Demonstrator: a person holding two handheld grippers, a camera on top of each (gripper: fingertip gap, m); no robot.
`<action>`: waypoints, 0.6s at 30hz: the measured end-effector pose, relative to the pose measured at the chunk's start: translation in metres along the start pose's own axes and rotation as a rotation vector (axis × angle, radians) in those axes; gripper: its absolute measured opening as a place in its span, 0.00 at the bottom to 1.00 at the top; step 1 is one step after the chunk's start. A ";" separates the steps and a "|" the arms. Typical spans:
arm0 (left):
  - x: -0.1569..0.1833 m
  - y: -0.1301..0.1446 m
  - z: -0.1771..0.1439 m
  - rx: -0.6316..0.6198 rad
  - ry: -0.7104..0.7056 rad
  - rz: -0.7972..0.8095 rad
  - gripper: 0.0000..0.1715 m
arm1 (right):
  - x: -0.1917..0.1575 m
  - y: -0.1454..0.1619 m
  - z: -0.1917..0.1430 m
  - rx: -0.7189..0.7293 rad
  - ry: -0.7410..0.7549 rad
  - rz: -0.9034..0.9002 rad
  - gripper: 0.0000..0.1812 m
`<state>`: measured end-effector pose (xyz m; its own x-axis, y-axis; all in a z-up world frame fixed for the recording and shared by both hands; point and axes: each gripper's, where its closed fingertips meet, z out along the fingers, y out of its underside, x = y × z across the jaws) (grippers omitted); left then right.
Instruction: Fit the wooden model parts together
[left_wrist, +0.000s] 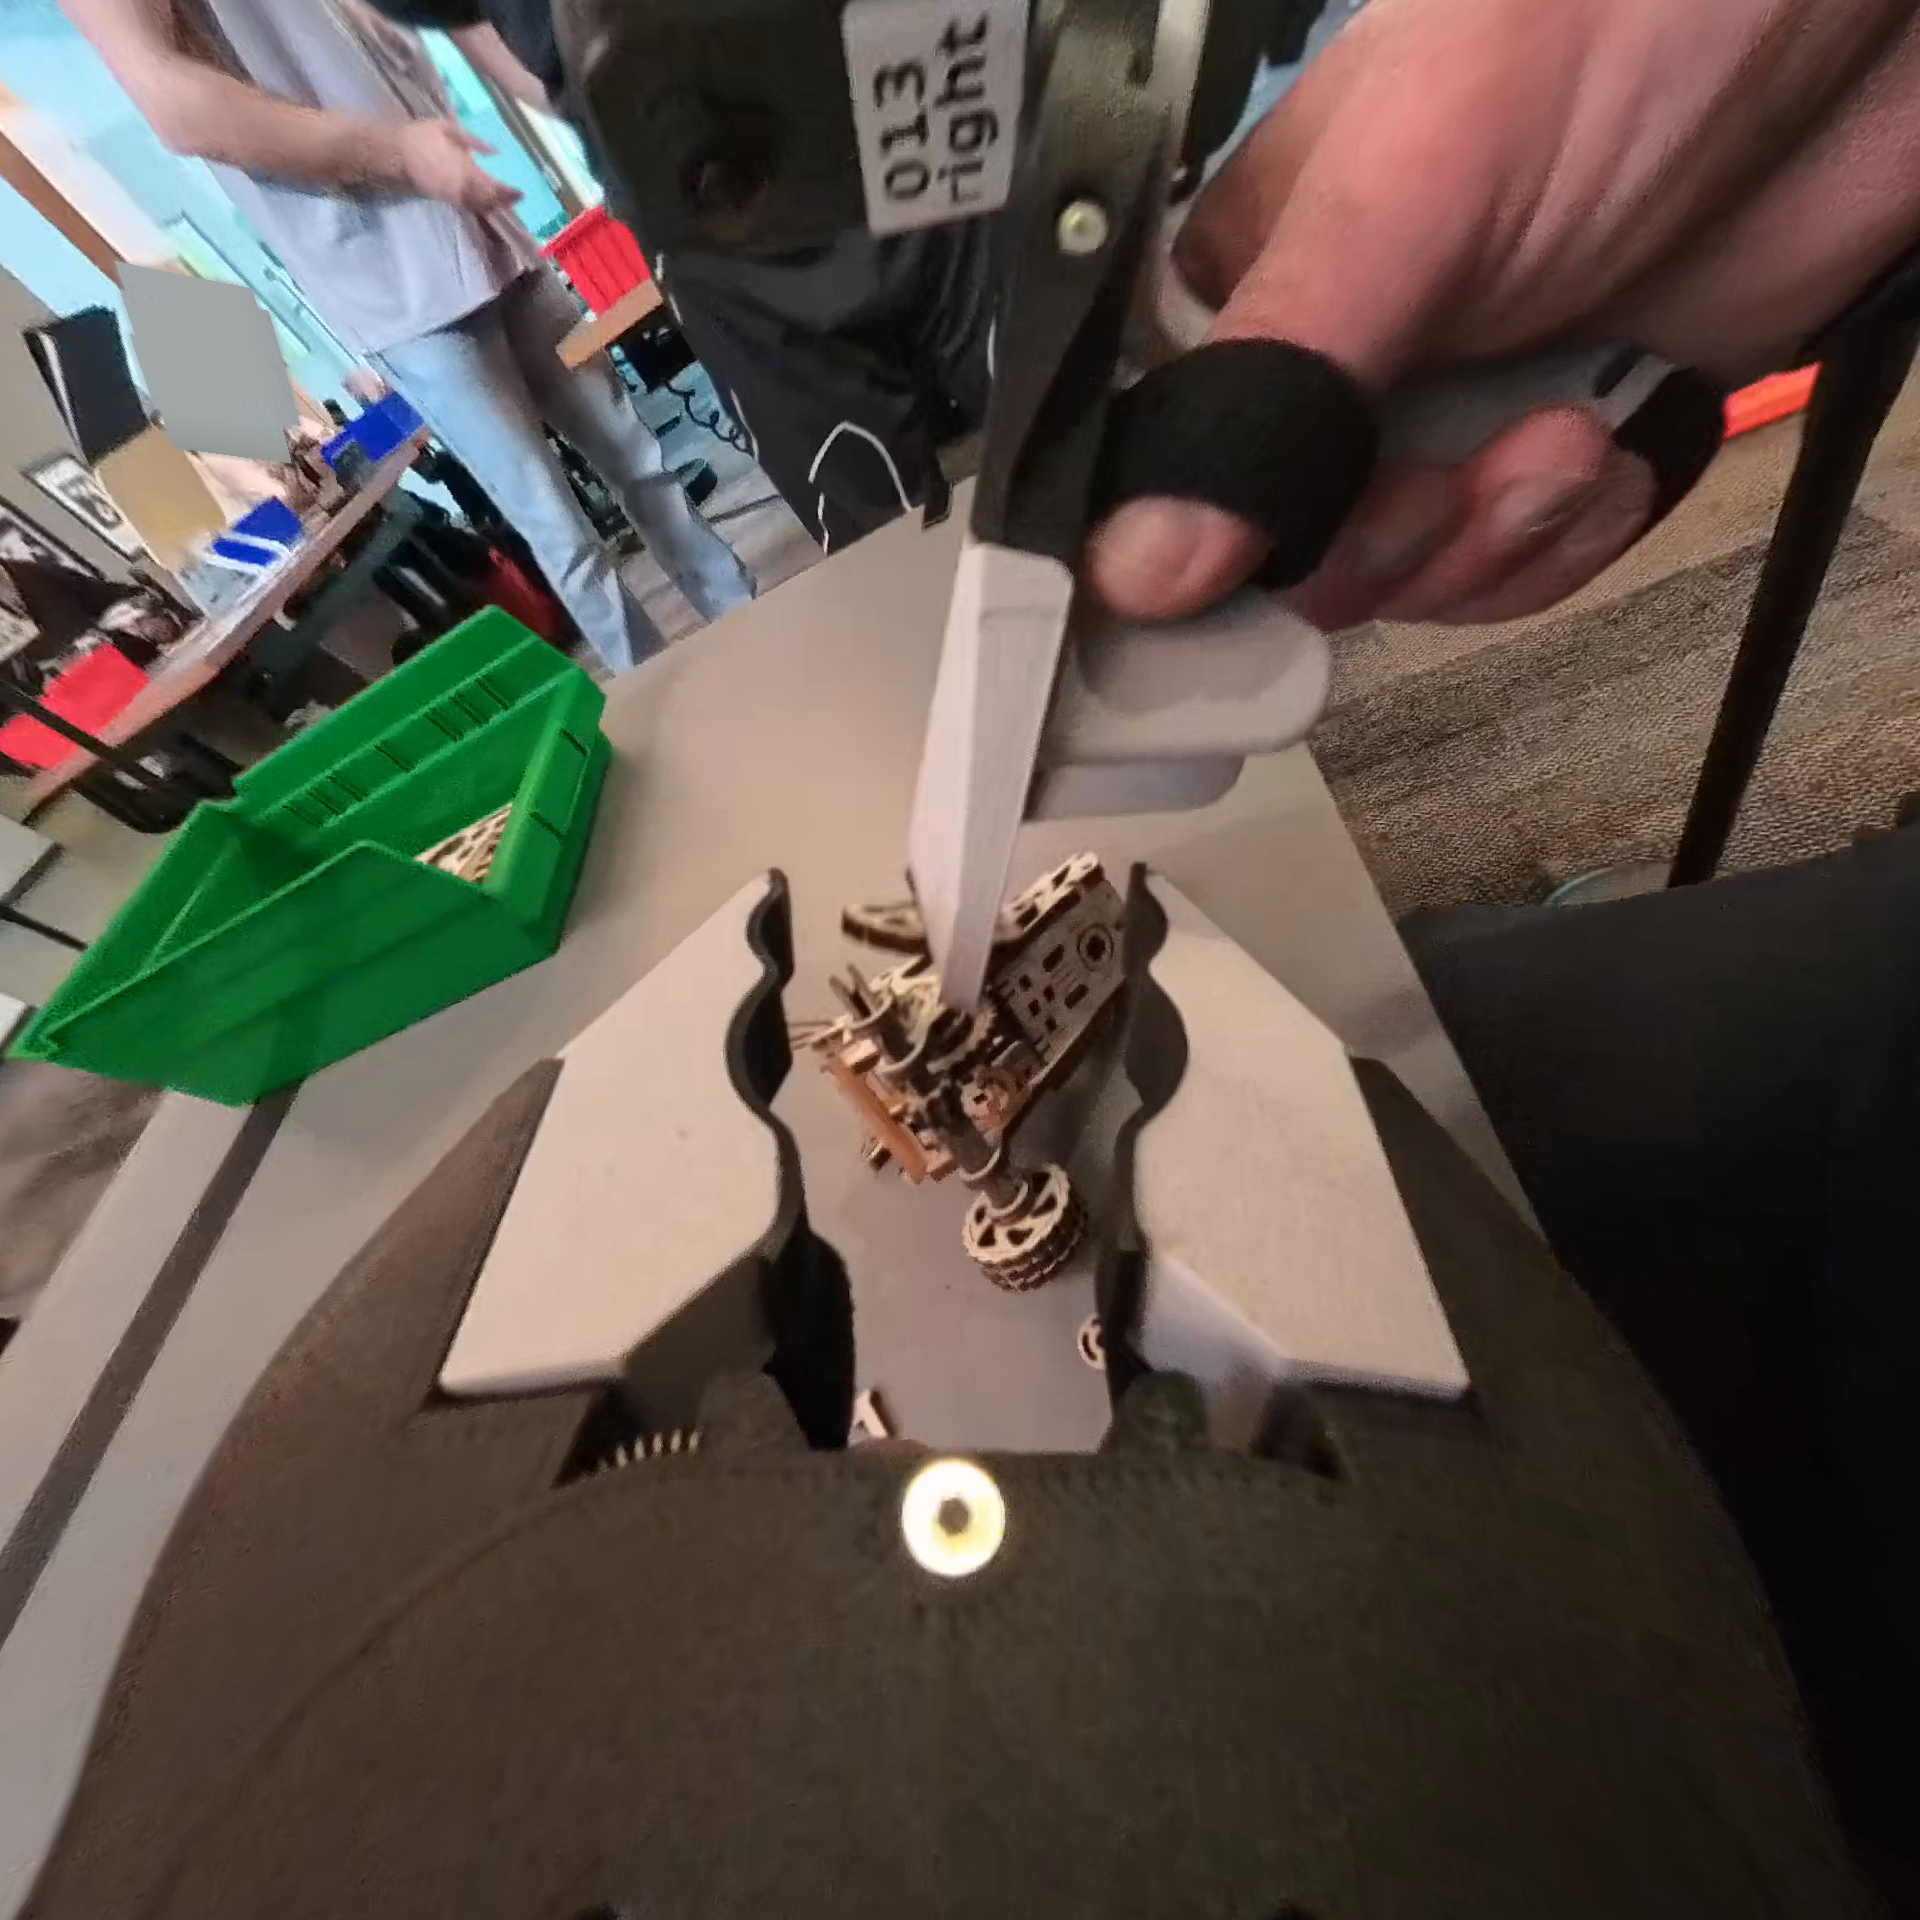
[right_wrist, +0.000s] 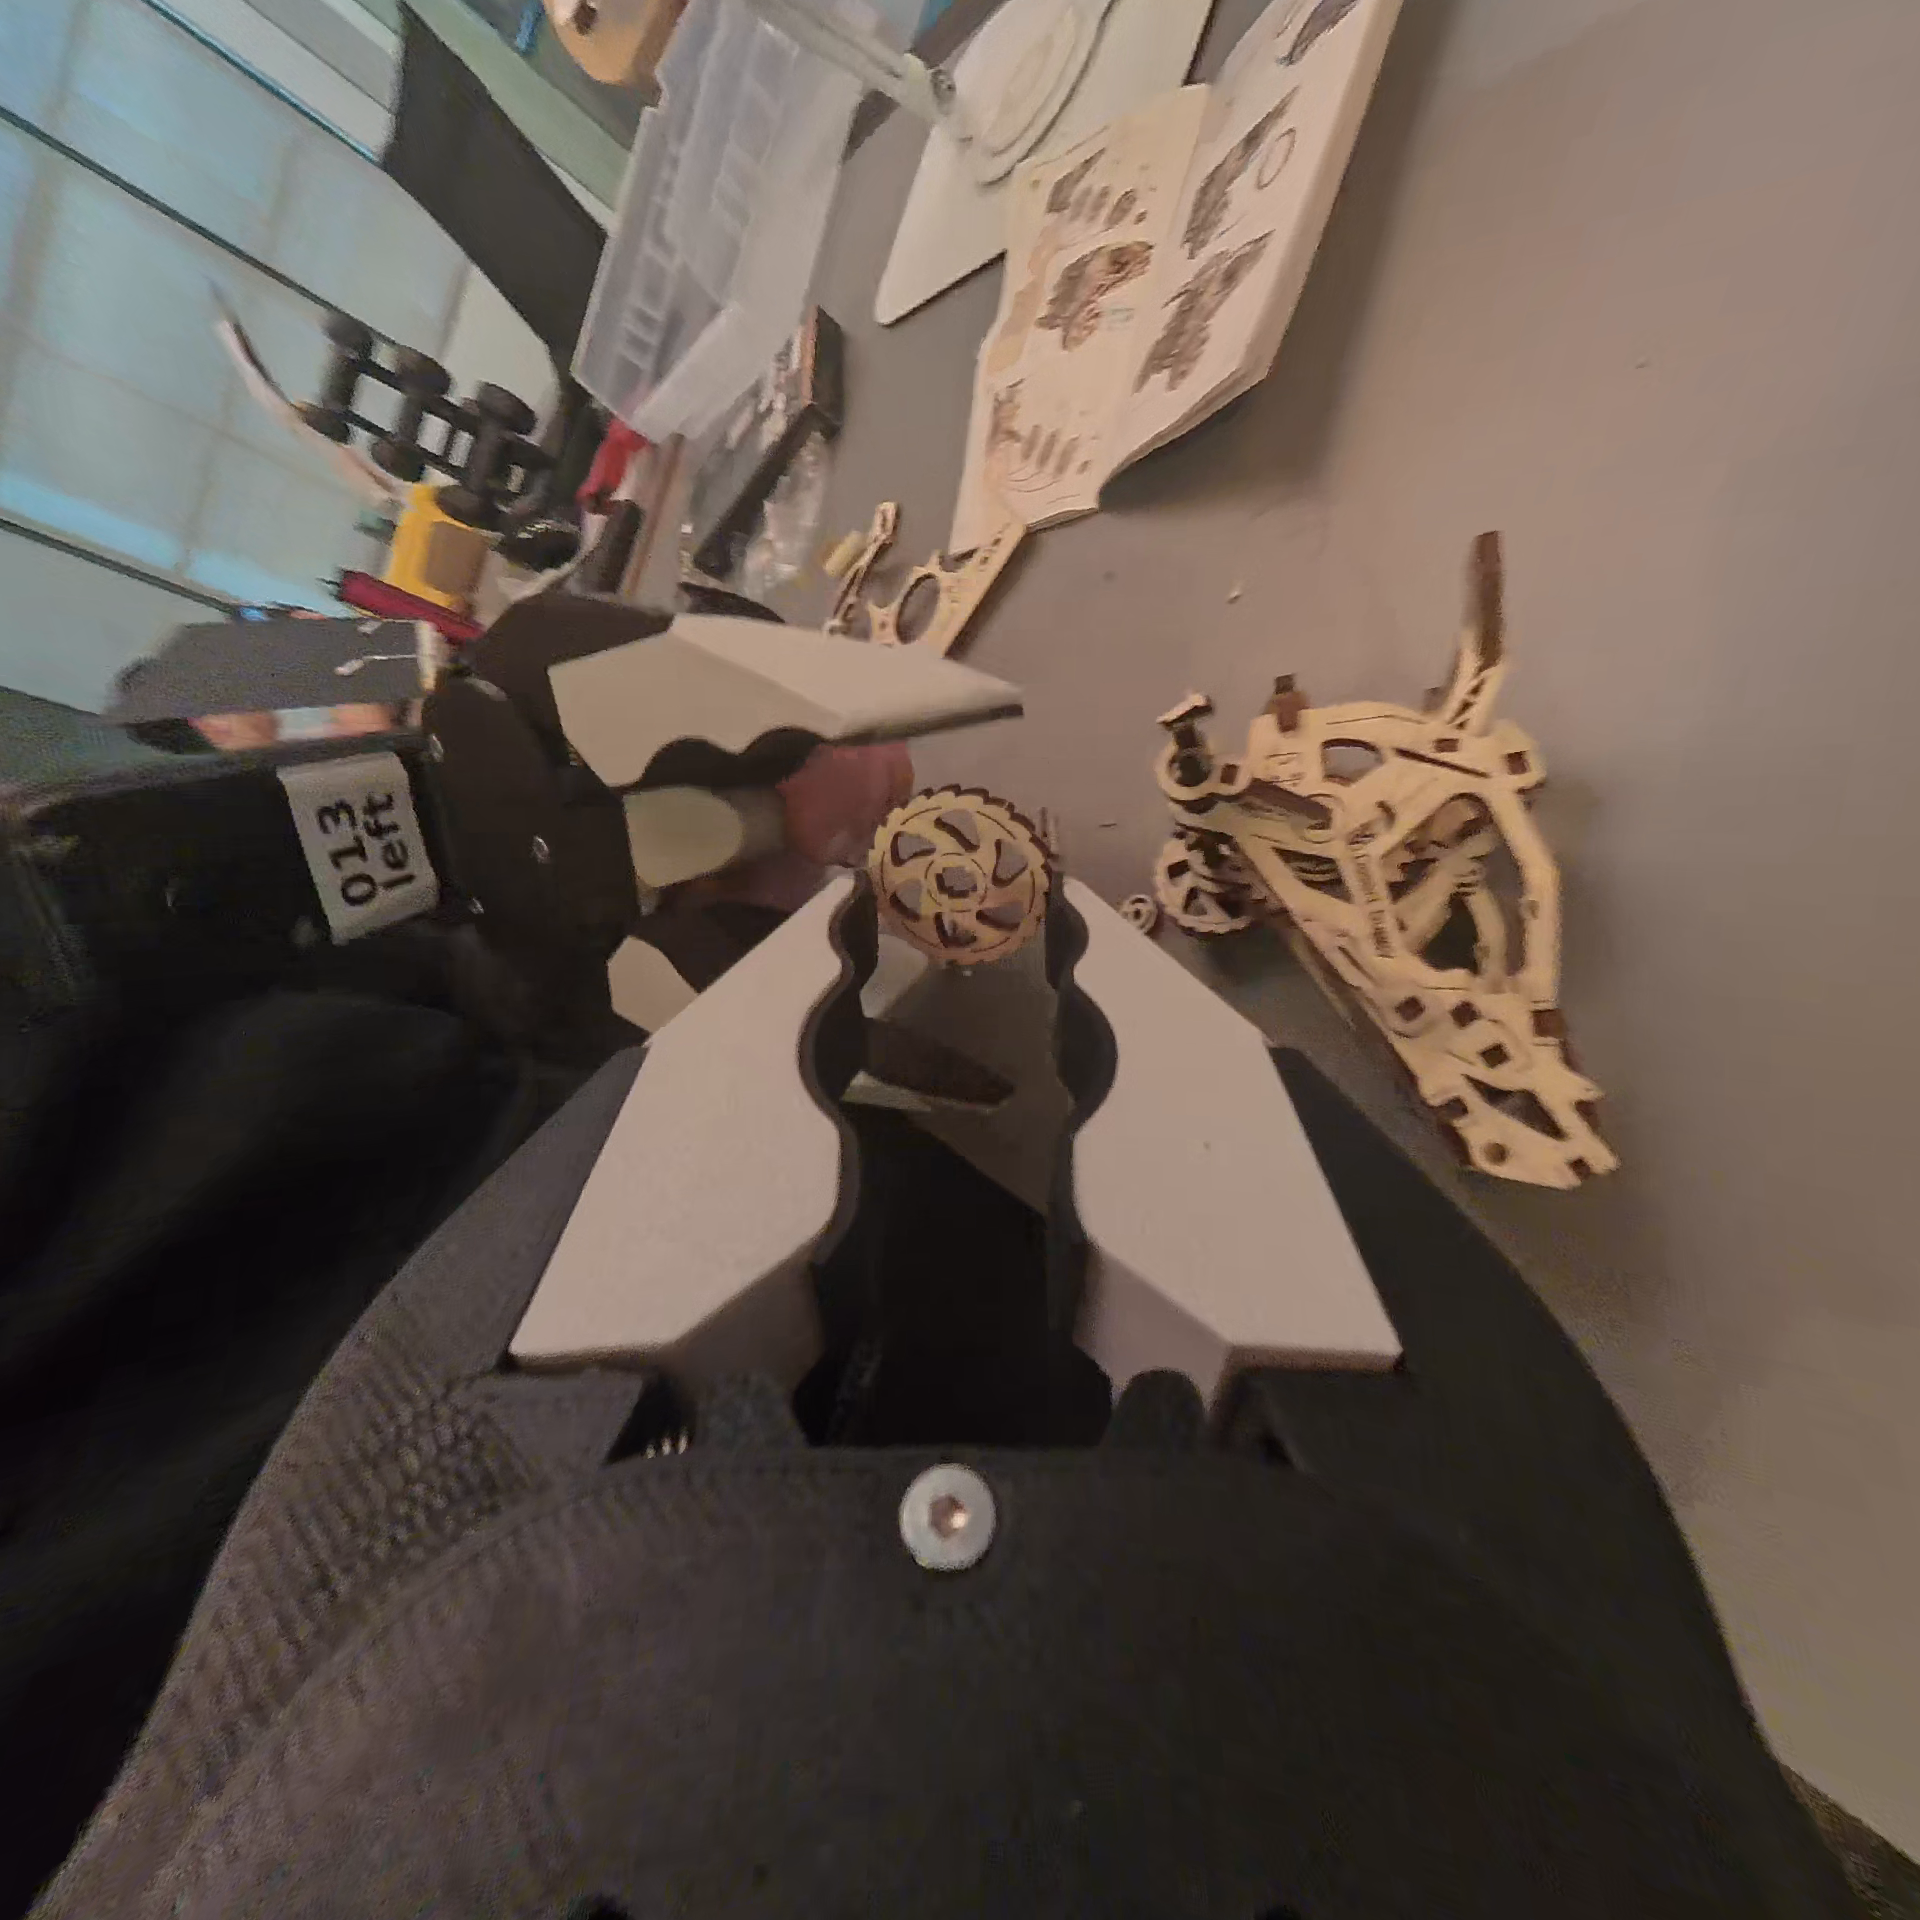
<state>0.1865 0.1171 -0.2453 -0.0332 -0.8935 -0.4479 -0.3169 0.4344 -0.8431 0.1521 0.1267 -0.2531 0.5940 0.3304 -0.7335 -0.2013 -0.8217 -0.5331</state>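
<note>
A partly built wooden model (left_wrist: 987, 1049) lies on the grey table (left_wrist: 727, 748), one cog wheel (left_wrist: 1023, 1231) on its near axle. My left gripper (left_wrist: 956, 904) is open, its fingers either side of the model without touching it. My right gripper (right_wrist: 956, 909) is shut on a loose wooden cog wheel (right_wrist: 956, 894), gripped at the fingertips. In the left wrist view it comes down from above, its finger (left_wrist: 977, 831) just over the model with the held wheel (left_wrist: 883, 920) beside it. In the right wrist view the model (right_wrist: 1382, 935) lies right of the held wheel, and a left gripper finger (right_wrist: 790, 686) shows at the left.
A green bin (left_wrist: 343, 883) holding wooden parts stands on the table to the left. An open instruction booklet (right_wrist: 1143, 291), a punched wooden sheet (right_wrist: 935, 592) and a clear plastic box (right_wrist: 707, 208) lie farther along the table. Small loose wooden bits (left_wrist: 1091, 1340) lie near my left gripper. People stand beyond the table. Only a small space, under 4 cm, lies between the two pairs of fingers.
</note>
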 end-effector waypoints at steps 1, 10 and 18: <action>0.004 -0.002 0.000 0.007 0.014 0.006 0.29 | -0.003 0.002 0.001 -0.007 -0.025 0.019 0.17; 0.001 -0.020 -0.005 0.123 0.016 -0.058 0.07 | -0.012 -0.003 -0.002 0.031 -0.039 -0.011 0.24; -0.006 -0.020 -0.005 0.154 0.008 -0.148 0.15 | -0.012 -0.006 -0.007 0.057 -0.062 -0.012 0.18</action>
<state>0.1886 0.1133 -0.2240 -0.0051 -0.9496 -0.3135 -0.1699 0.3098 -0.9355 0.1514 0.1246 -0.2378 0.5475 0.3697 -0.7507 -0.2398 -0.7902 -0.5641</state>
